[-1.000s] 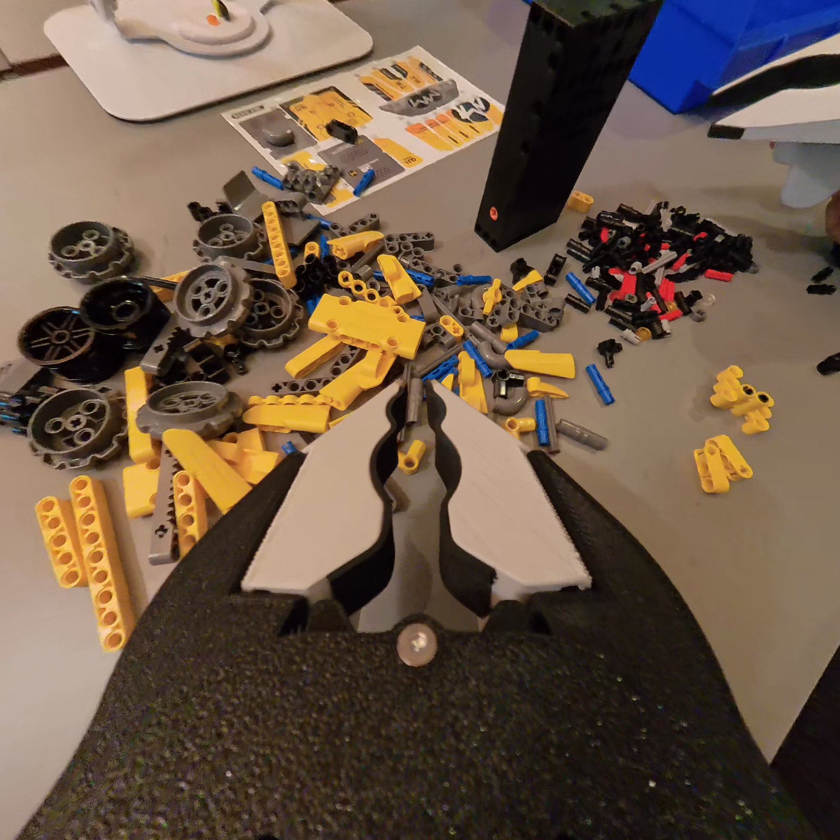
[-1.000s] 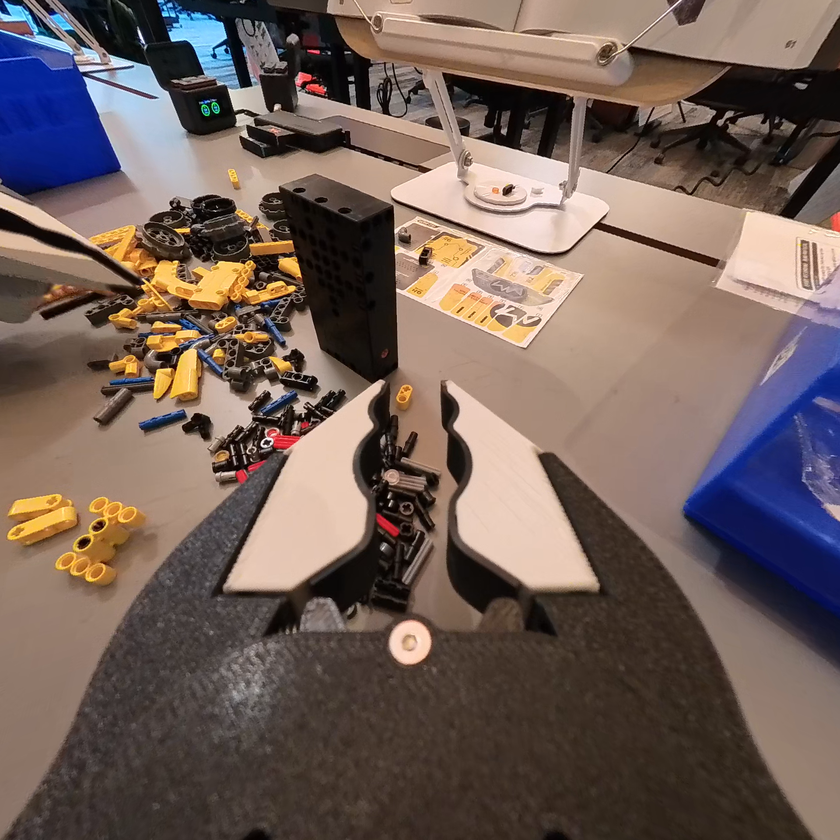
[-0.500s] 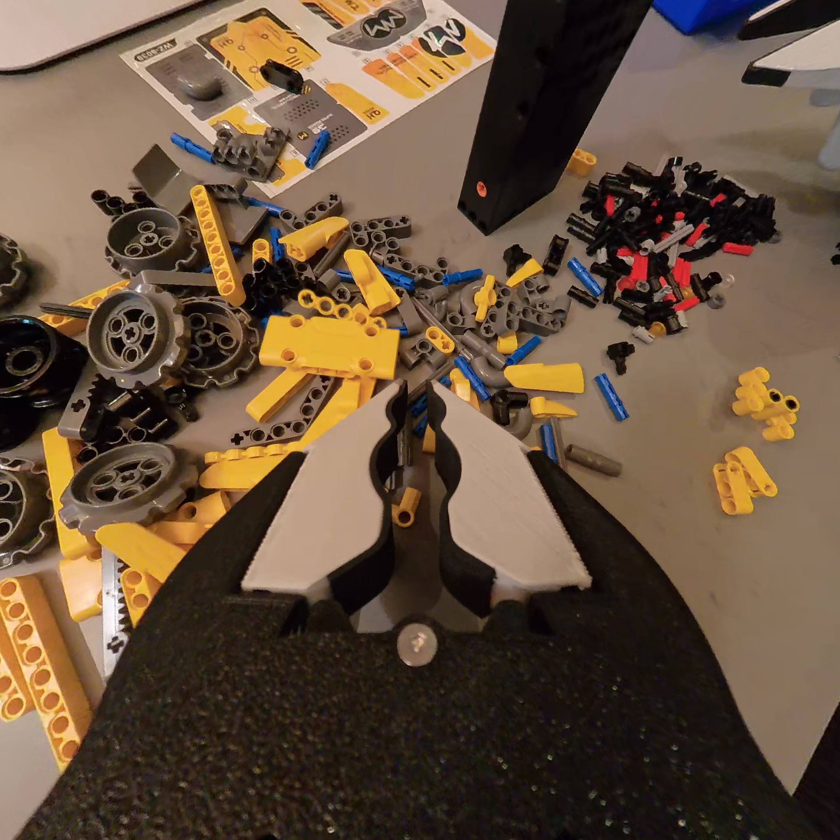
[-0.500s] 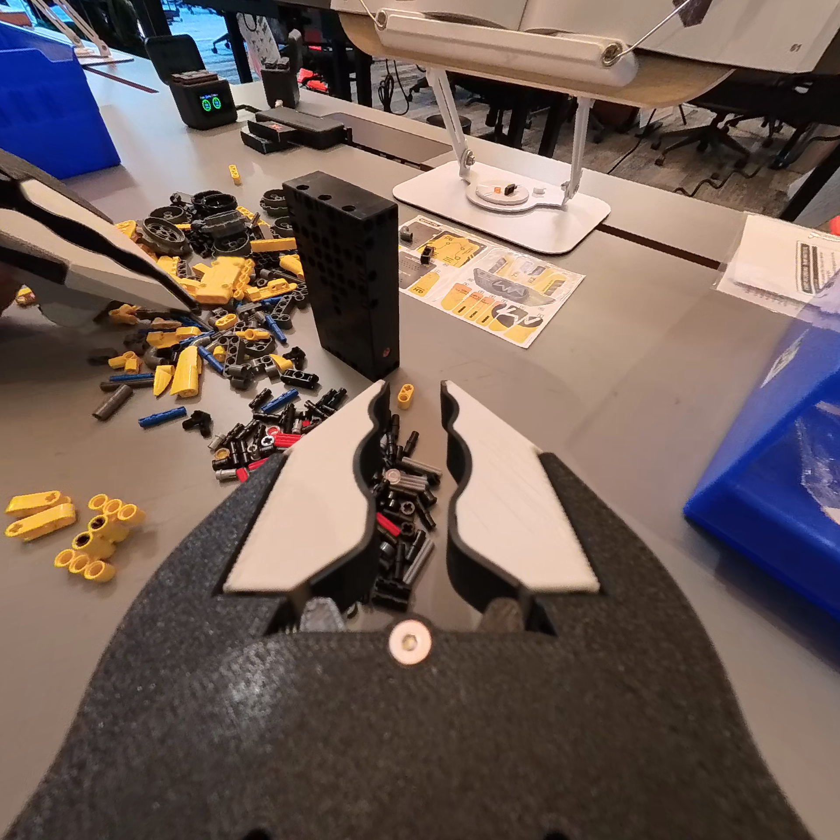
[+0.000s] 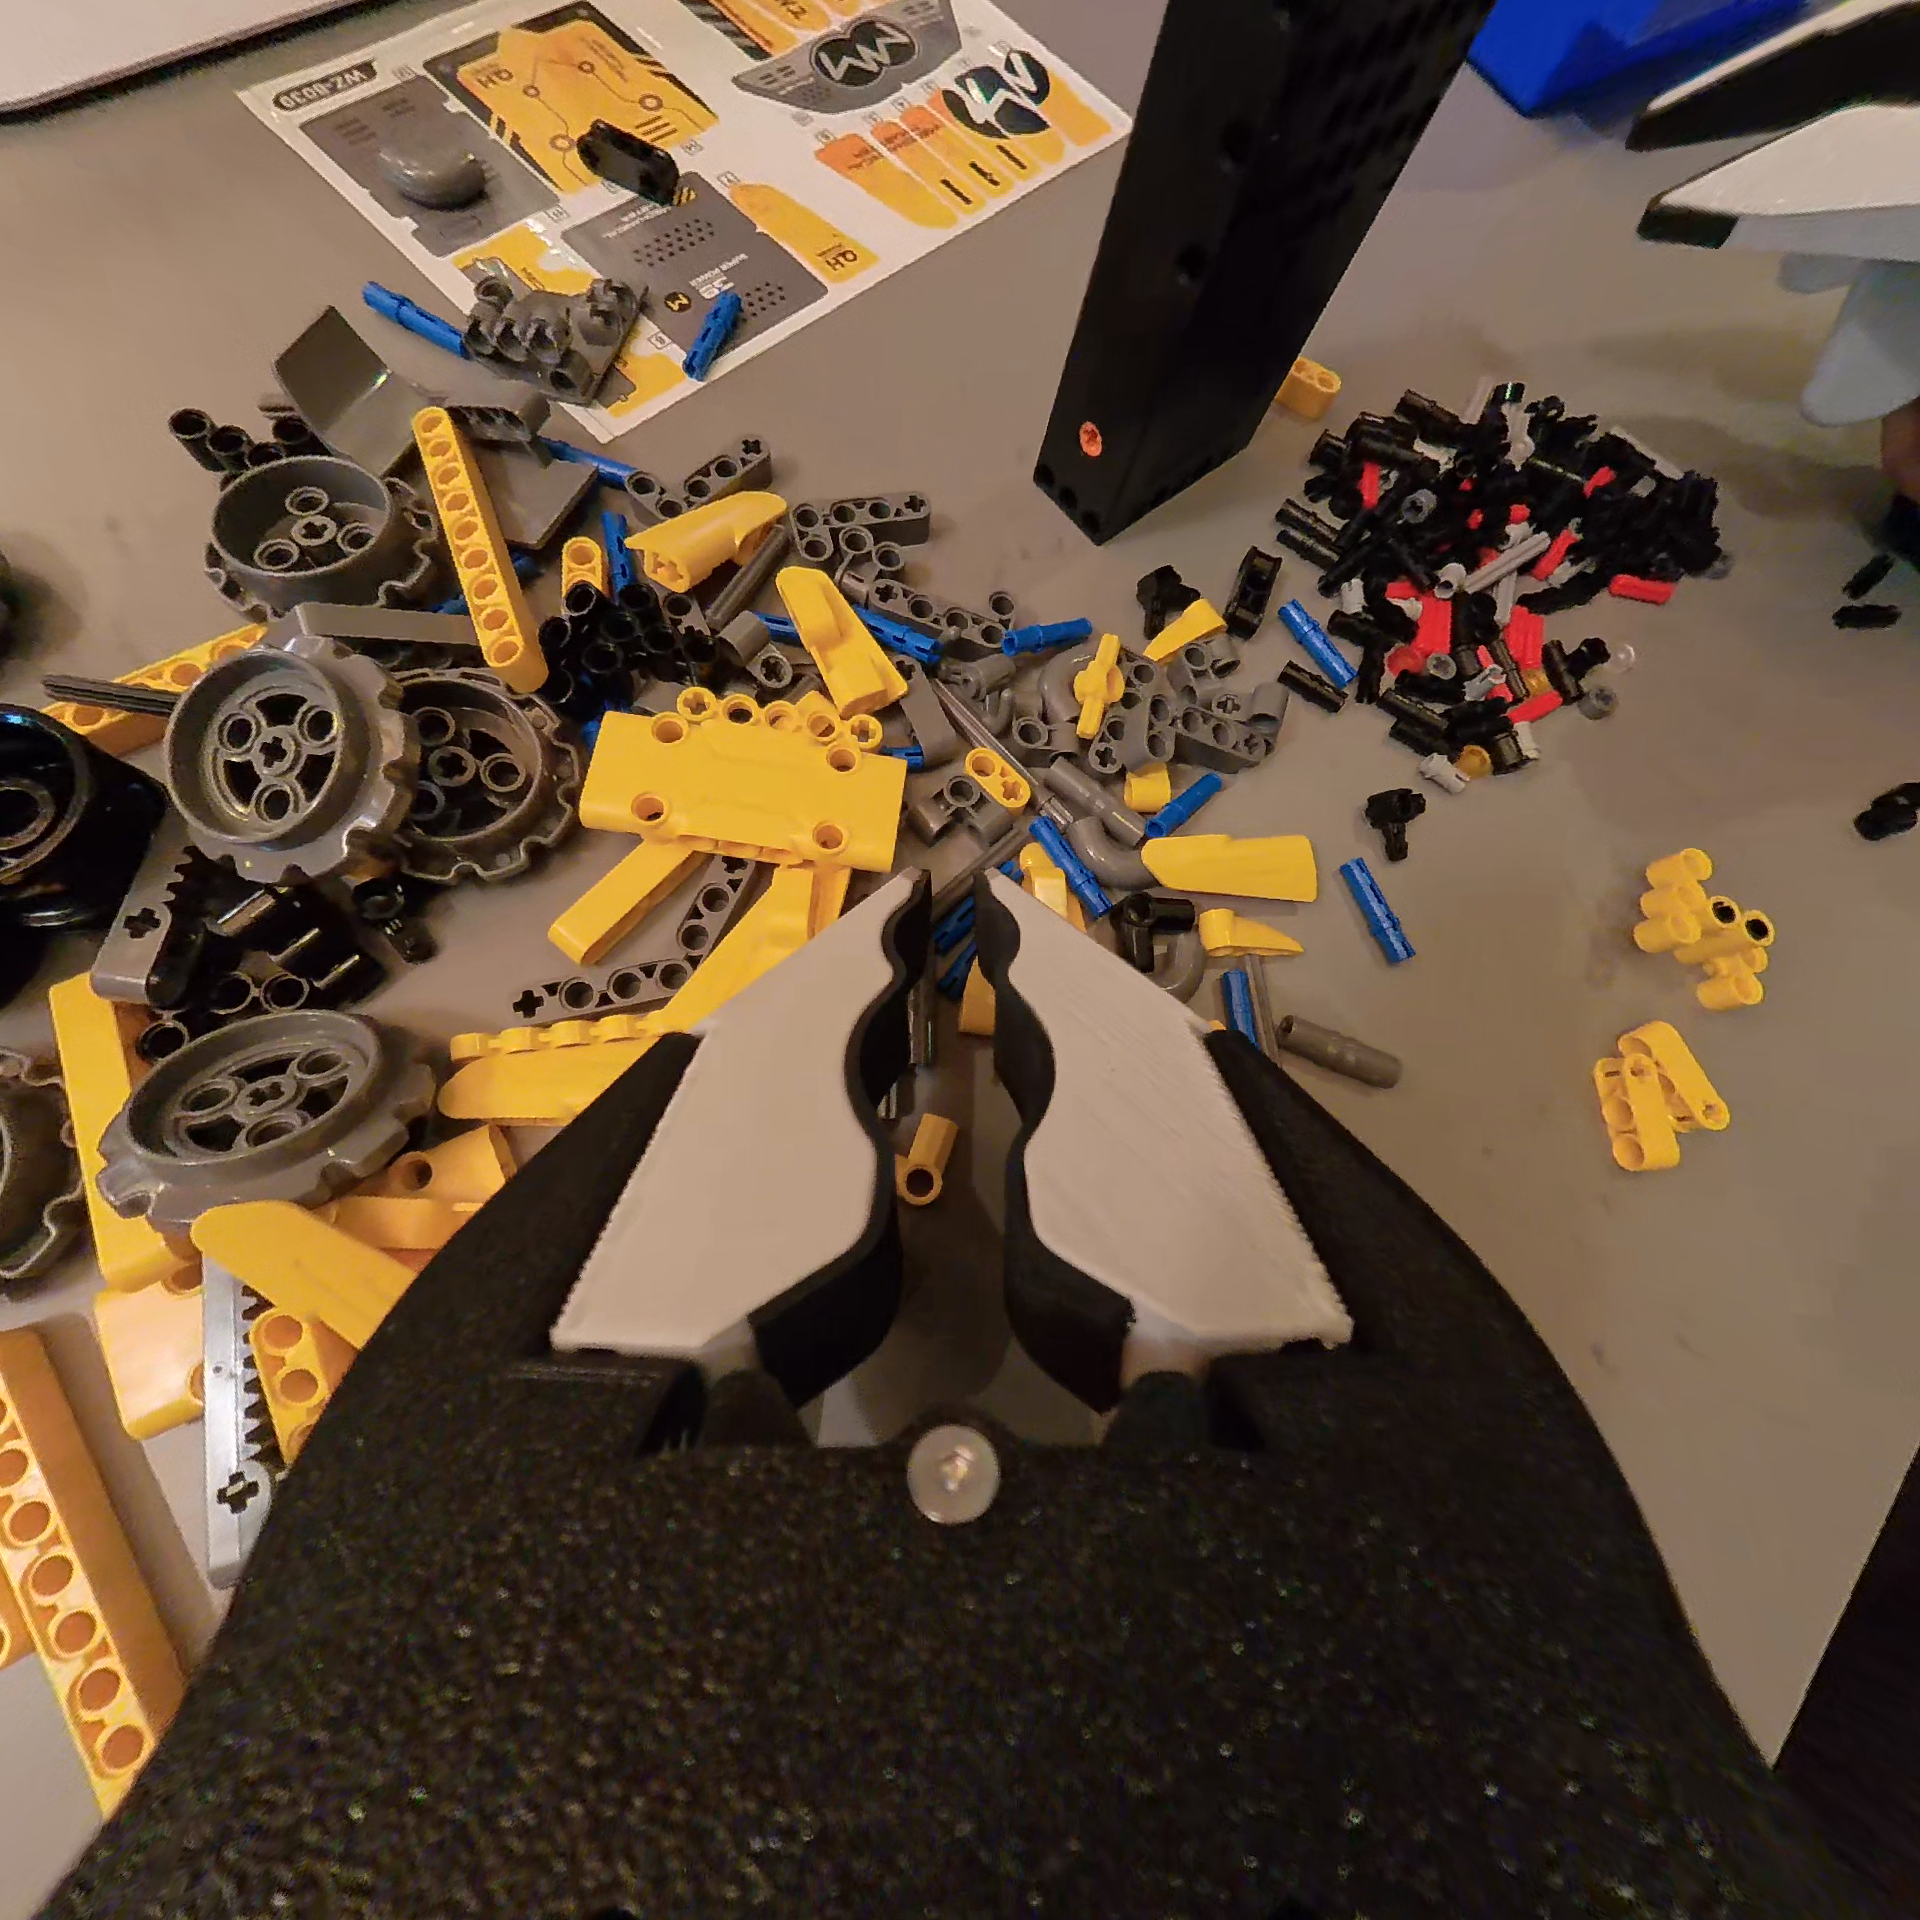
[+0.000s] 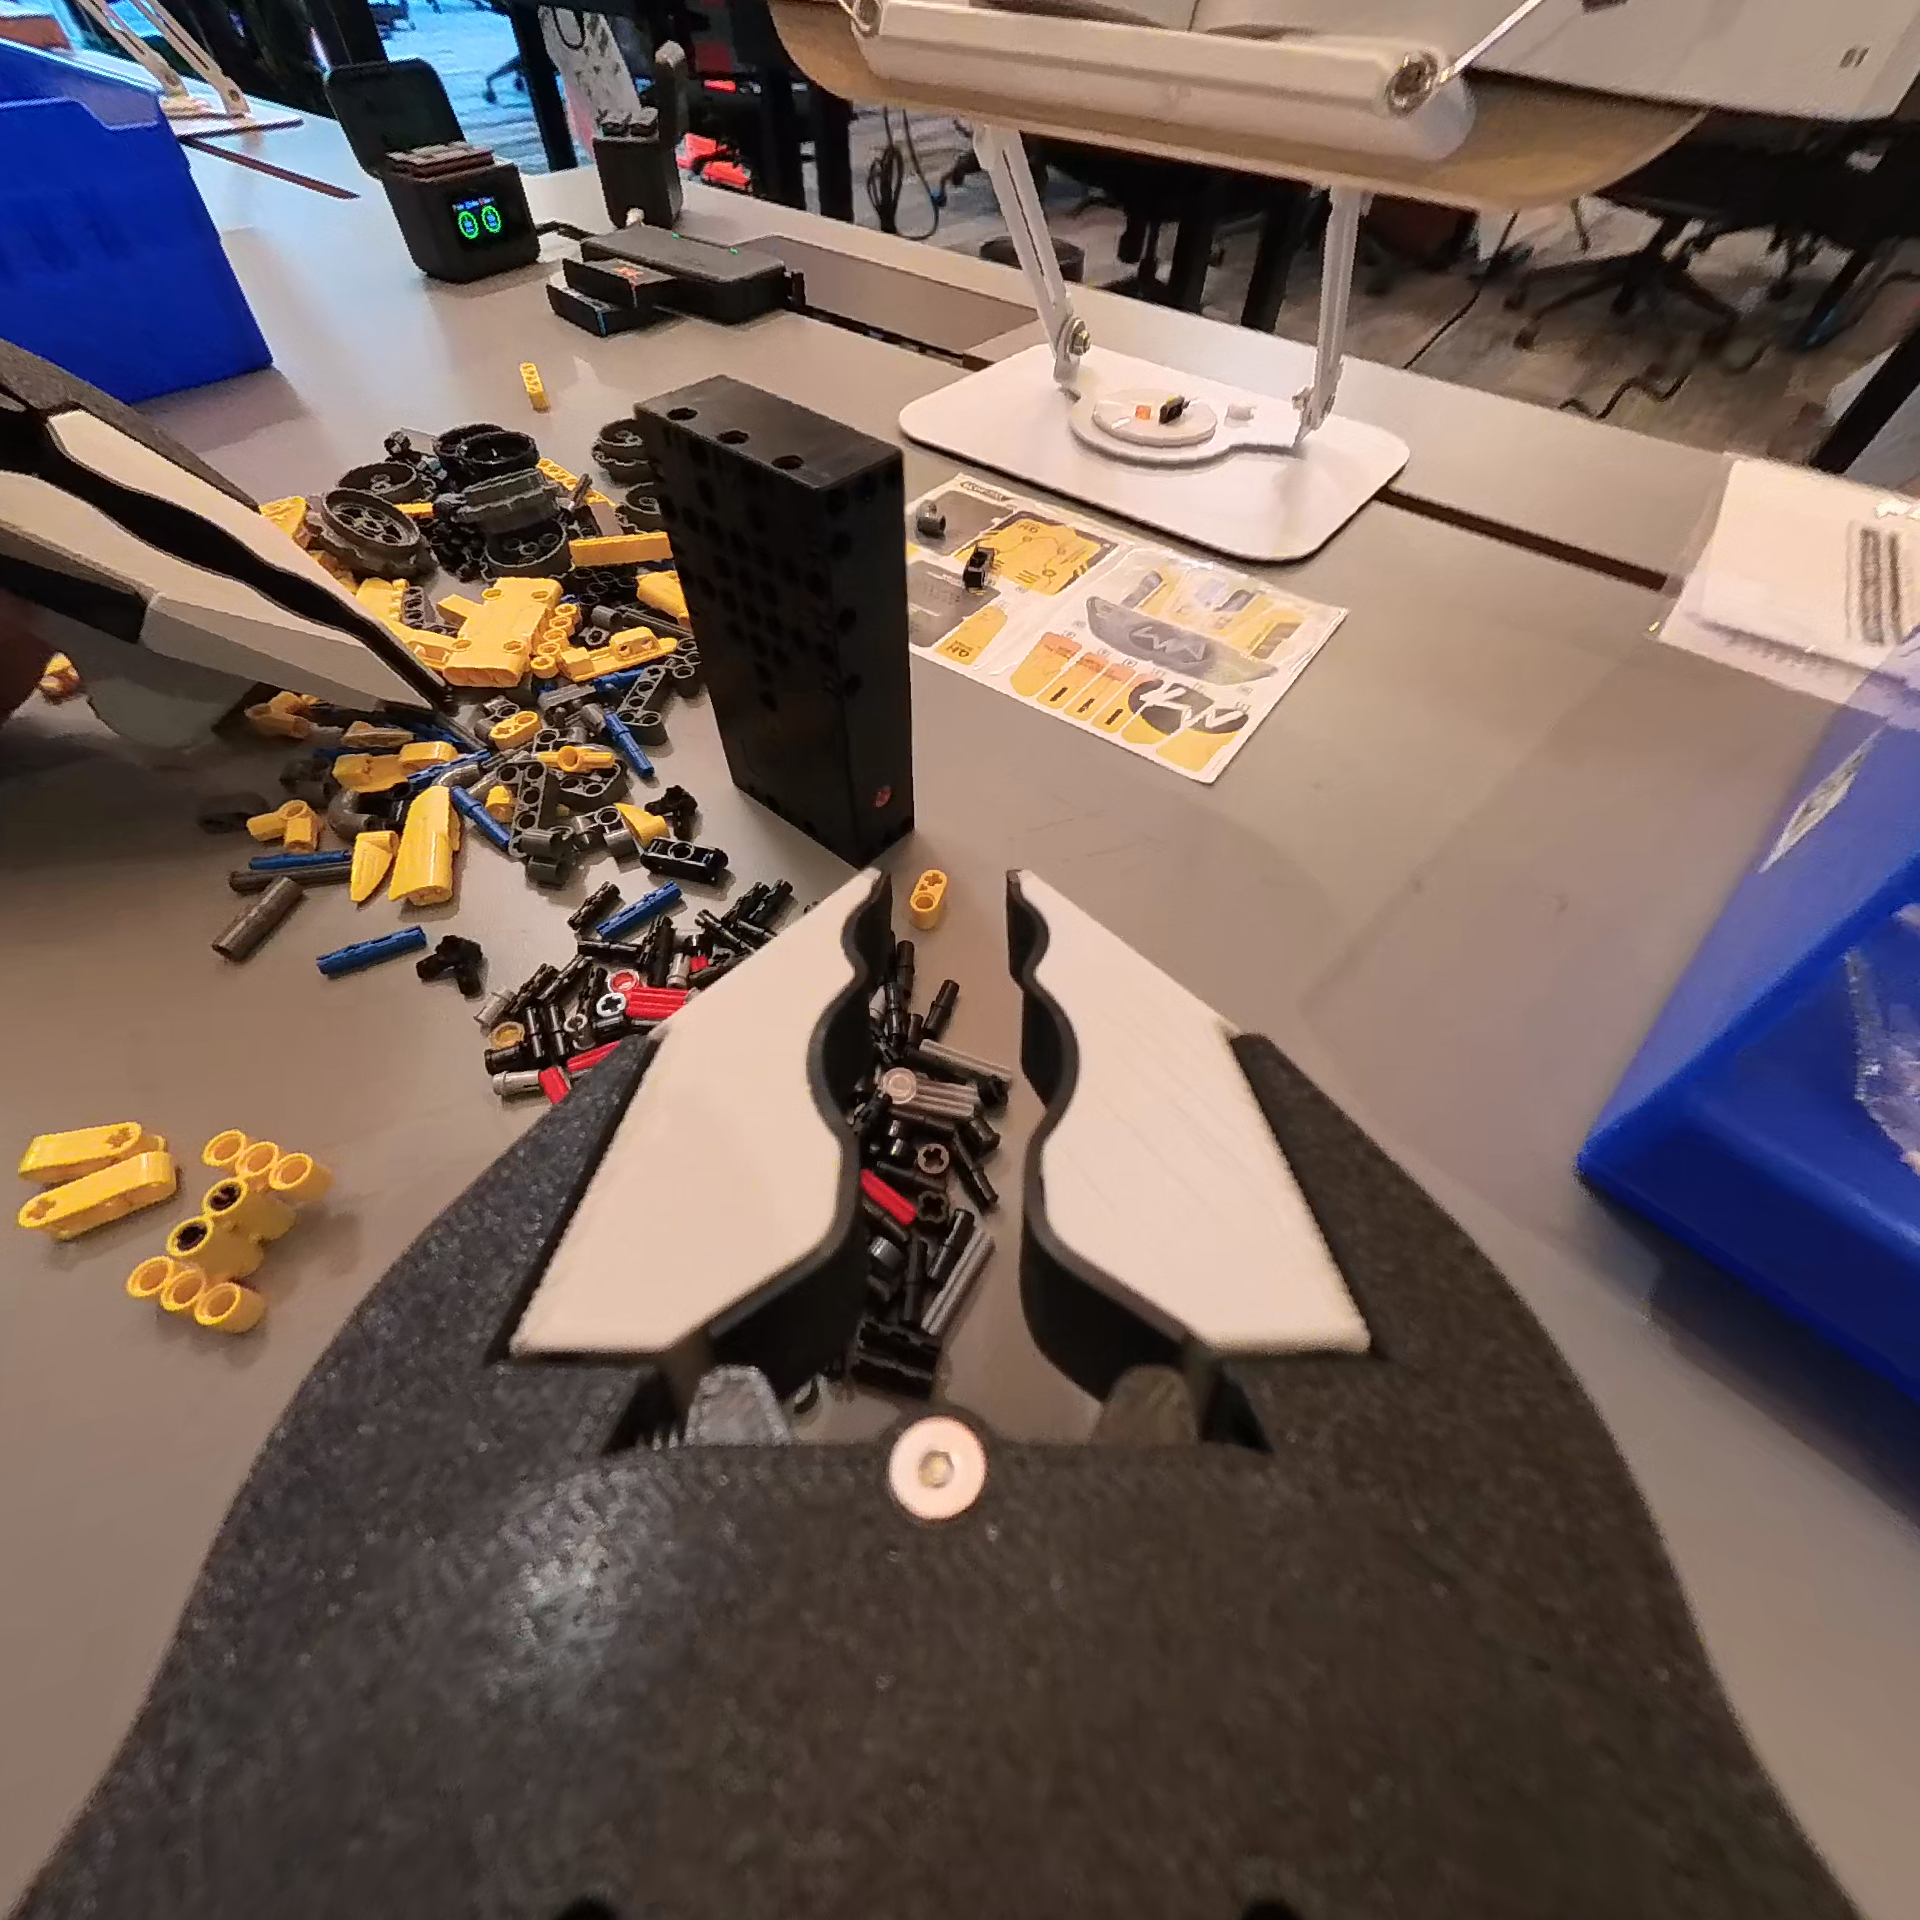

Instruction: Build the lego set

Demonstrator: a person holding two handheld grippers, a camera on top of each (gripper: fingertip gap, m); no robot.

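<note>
So the left gripper (image 5: 951, 904) is down low over the big loose pile of yellow, grey and blue plastic building pieces (image 5: 727, 790). Its jaws are pinched narrow with just a slim gap. A thin dark grey axle rod (image 5: 920, 1023) and a few blue pins sit in that gap, but I can't see anything actually being gripped. In the right wrist view its tips look like they're right down among the pieces. Going from the left: toothed grey wheel hubs (image 5: 275, 748) at the edge of the pile, then a flat yellow panel with holes (image 5: 738, 795) just ahead of the tips. Farther back a printed sticker sheet (image 5: 675, 135) lies on the grey table (image 5: 1558, 1351). A tall black block with holes (image 5: 1226, 260) stands upright between the pile and a heap of small black, red and grey pins (image 5: 1496, 582). The right gripper (image 6: 945, 883) hovers over that heap, jaws moderately wide and empty, with a small yellow connector (image 6: 928, 899) on the table just past the tips. A blue plastic bin (image 6: 1766, 1143) sits off to its right.
</note>
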